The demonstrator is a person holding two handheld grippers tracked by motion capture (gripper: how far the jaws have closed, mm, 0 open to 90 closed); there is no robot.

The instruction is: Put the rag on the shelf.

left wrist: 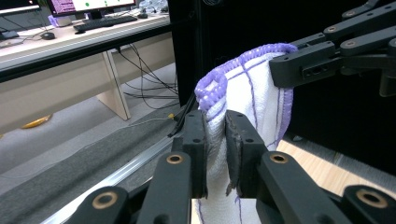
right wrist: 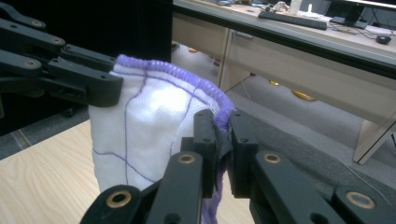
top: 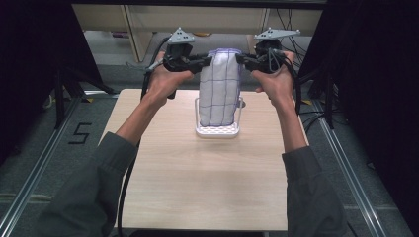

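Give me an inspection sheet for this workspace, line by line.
Surface: wooden table, mostly bare.
Job's things: white cloth with purple edging held up by its top corners, lower end hanging in the white basket.
Clutter: nothing seen.
Grippers: left gripper and right gripper each clamped on a cloth corner.
Cables: black cable trails past the left sleeve.
Surroundings: black curtains, desks, grey floor.

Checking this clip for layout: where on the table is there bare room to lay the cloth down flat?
The near half of the table, between the white basket and the person's forearms, is bare. So are the strips left and right of the basket. The far middle is crowded: the cloth hangs over the basket, pinched by the left tool and right tool.
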